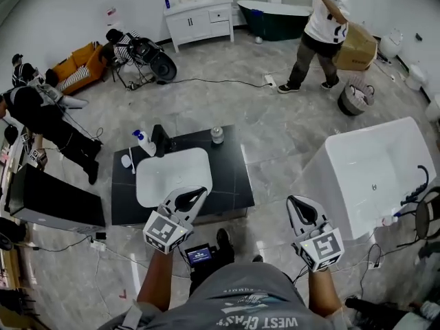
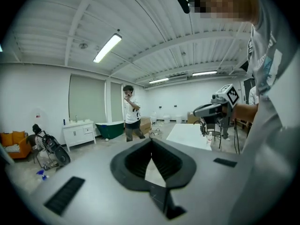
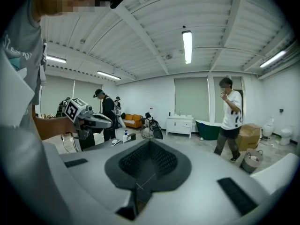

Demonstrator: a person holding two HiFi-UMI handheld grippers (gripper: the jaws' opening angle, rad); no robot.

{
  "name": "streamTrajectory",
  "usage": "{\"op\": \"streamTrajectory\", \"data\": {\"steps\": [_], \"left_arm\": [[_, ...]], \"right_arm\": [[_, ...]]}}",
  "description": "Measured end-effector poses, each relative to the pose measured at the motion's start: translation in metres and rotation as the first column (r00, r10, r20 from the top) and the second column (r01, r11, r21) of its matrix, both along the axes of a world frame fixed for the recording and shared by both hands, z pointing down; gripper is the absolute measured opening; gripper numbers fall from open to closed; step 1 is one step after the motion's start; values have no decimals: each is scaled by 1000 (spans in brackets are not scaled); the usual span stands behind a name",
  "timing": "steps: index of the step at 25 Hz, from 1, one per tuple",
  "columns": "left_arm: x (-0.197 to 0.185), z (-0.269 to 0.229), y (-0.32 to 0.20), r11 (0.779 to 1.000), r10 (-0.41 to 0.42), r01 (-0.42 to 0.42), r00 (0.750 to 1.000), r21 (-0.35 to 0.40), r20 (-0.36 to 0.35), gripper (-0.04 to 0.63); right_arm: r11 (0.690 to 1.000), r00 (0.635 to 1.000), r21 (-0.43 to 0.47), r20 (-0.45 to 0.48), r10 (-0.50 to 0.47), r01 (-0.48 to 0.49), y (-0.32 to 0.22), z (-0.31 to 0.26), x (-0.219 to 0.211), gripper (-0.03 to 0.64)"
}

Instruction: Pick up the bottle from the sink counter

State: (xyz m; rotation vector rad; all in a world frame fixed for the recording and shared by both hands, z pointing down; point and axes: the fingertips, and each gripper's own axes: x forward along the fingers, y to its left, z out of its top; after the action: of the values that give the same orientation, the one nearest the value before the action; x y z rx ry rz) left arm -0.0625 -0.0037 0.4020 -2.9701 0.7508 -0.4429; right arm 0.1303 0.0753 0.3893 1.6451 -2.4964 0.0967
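Observation:
A white spray bottle with a blue top (image 1: 144,143) stands upright on the black sink counter (image 1: 230,170), at the back left of the white basin (image 1: 172,176). The right gripper view shows the bottle (image 3: 125,134) small and far off. My left gripper (image 1: 200,193) hovers over the counter's near edge by the basin, jaws shut and empty. My right gripper (image 1: 295,201) hangs over the floor to the right of the counter, also shut and empty. Each gripper appears in the other's view: the right gripper (image 2: 218,108) and the left gripper (image 3: 89,119).
A black faucet (image 1: 159,140), a small jar (image 1: 217,135) and a white dish (image 1: 126,161) share the counter. A white bathtub (image 1: 371,177) stands at right and a black box (image 1: 55,199) at left. People stand at the far right (image 1: 323,33) and at left (image 1: 38,112).

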Motion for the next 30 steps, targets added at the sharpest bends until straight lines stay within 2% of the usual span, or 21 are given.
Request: {"op": "streamTrajectory", "data": {"steps": [6,8,10,13,16,20,23,30], "left_arm": [[-3,-14,-55,998,54,-53,997,26,-59,4],[-7,-13,-72,998,65,-63,996,28,-62,4],[-10,-11,-86,997,77,-76,995,26,-61,5],[-13,-5,-101,996,90,-90,993,7,-75,4],[-15,2,-111,995,101,-102,991,-9,-90,4],[-14,9,-120,993,115,-117,990,-20,-87,4],[-15,11,-121,992,116,-119,989,-27,-94,5],[-19,8,-127,997,70,-72,994,-22,-80,4]], "right_arm": [[992,996,-86,-38,84,-87,-36,-6,-10,2],[993,995,-75,-40,91,-94,-52,-11,-17,2],[997,997,-23,-41,68,-69,-67,-14,-25,2],[992,995,-86,-39,87,-90,-79,-11,-34,2],[985,993,-130,-40,112,-117,-88,-12,-39,2],[992,993,-79,-69,95,-101,-99,-12,-41,2],[991,992,-82,-80,95,-101,-102,-10,-40,2],[991,996,-114,-63,69,-76,-121,-10,-34,2]]}}
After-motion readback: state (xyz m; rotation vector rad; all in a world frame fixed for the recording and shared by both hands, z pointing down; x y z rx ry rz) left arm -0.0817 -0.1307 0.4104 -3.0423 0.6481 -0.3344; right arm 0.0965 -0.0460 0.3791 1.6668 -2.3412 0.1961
